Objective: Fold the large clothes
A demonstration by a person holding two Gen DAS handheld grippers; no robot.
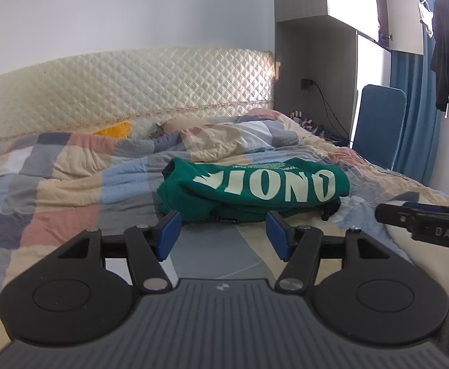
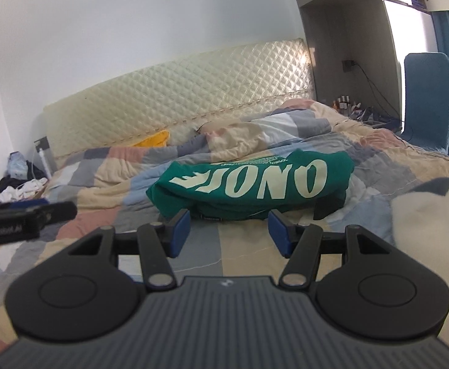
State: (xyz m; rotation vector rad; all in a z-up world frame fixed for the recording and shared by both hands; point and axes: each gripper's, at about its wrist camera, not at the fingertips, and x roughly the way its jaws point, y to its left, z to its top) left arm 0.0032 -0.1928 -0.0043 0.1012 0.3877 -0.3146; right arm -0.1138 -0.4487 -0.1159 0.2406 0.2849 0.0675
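Green sweatshirt [image 1: 252,189] folded on quilt [image 1: 70,184], just beyond both spread, empty grippers [image 1: 223,233] [image 2: 229,232].

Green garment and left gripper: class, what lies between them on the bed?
Only patchwork quilt; the left wrist view shows nothing else between the open left gripper and the green garment.

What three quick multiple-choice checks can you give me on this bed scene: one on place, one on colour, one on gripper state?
1. Where does the garment lie?
A. on the chair
B. on the patchwork quilt
C. on the floor
2. What colour is the garment?
A. red
B. black
C. green
3. How do both grippers stand?
A. open, holding nothing
B. shut on the garment
C. shut on the quilt

B: the green garment rests on the quilt.
C: green with pale lettering.
A: left gripper and right gripper show only bedding between their pads.
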